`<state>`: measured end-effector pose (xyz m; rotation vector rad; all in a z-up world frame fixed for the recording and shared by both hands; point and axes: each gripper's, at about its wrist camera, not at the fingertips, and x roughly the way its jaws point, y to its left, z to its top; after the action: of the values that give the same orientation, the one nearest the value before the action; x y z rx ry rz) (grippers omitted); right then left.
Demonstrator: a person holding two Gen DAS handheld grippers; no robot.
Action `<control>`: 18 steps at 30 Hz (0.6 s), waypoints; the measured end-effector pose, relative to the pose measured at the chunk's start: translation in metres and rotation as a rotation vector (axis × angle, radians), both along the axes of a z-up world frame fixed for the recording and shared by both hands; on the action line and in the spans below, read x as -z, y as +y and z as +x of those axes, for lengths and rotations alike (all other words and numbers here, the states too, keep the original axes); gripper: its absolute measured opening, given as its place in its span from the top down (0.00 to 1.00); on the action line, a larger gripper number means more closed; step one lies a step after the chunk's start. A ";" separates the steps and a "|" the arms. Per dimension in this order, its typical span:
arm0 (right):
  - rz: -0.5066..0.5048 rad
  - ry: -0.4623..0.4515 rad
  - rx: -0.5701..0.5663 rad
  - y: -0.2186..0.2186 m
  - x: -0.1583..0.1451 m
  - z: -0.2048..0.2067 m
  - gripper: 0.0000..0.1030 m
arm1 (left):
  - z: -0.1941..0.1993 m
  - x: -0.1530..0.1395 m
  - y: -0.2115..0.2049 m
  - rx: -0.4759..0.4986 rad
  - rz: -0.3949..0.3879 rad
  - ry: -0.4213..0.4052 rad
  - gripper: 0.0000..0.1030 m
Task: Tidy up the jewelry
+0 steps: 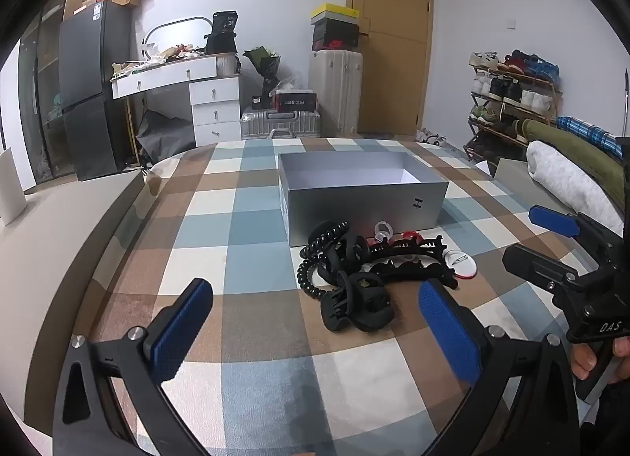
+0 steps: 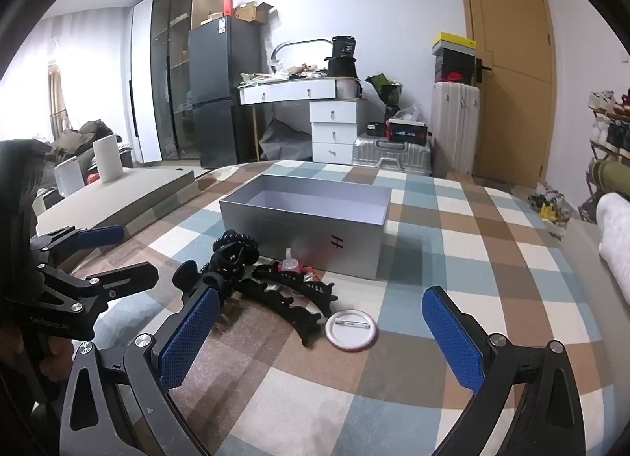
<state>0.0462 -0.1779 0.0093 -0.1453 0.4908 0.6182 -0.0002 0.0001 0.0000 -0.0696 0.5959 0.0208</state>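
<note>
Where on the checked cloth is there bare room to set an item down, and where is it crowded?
Bare: the cloth left of the grey box and the hair-clip pile, toward the table edge; also right of the round badge. The box looks empty inside. Crowded: directly before the box, where clips, coil ties and badge tangle.

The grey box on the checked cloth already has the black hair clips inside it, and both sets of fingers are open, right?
Not quite. The grey box looks empty in the right wrist view; the black hair clips lie heaped on the checked cloth in front of it. Both sets of fingers are indeed open.
</note>
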 end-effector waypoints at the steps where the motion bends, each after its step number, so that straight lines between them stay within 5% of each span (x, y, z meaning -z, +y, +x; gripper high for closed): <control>1: -0.003 -0.003 0.000 0.000 0.000 0.000 0.00 | 0.000 0.000 0.000 -0.001 0.001 -0.001 0.01; 18: -0.007 -0.003 0.001 -0.001 -0.001 0.000 0.00 | 0.000 -0.001 0.003 -0.009 -0.009 -0.001 0.01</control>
<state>0.0461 -0.1787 0.0099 -0.1529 0.4902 0.6149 -0.0006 0.0027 0.0014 -0.0812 0.5951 0.0267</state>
